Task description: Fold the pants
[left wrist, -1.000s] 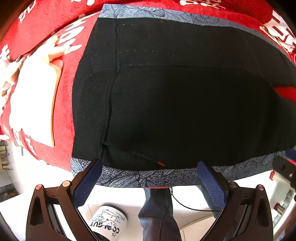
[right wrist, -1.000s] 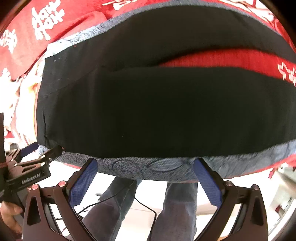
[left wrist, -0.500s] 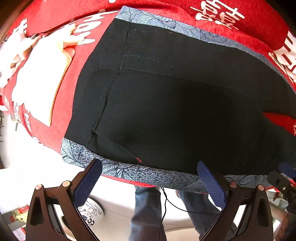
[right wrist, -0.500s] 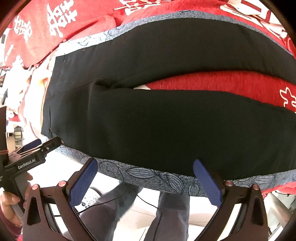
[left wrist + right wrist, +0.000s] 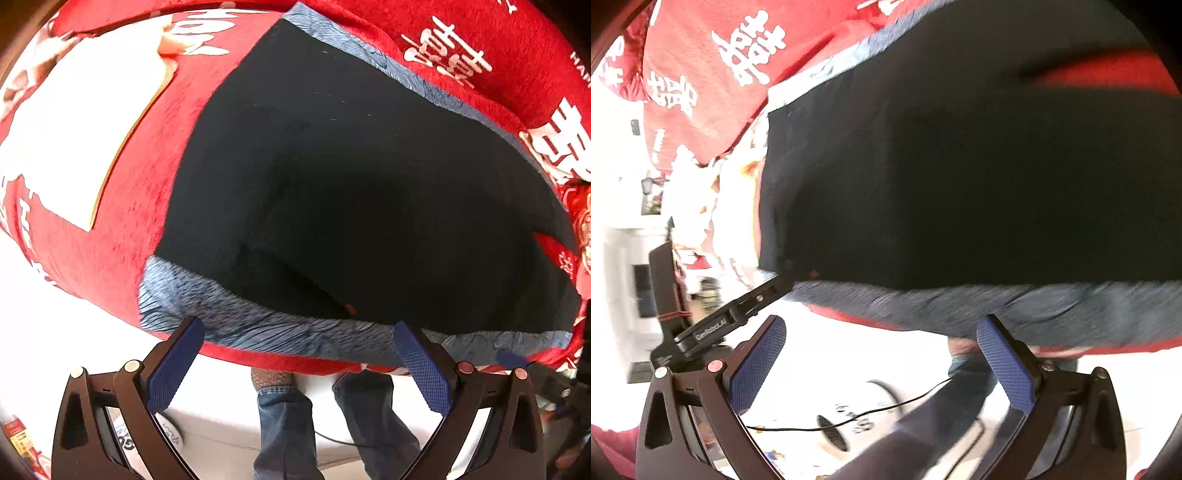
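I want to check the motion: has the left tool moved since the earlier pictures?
Yes. The left tool has swung leftward: the fixed black pants now sit further right in its view, more red printed blanket showing at left.

Red printed cloth (image 5: pixel 122 236); white mug (image 5: pixel 857 424)

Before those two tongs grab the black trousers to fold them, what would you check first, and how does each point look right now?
1. Left tongs open and empty: ok.
2. Right tongs open and empty: ok.
3. Black pants lying flat on the patterned grey cloth: ok.
4. Near waist corner of the pants within reach of the left tongs: ok, its tip appears beside that corner in the right wrist view.
5. Legs lying apart, red blanket showing between them: ok.
6. Sharp view for aiming: not ok, the right wrist view is blurred.
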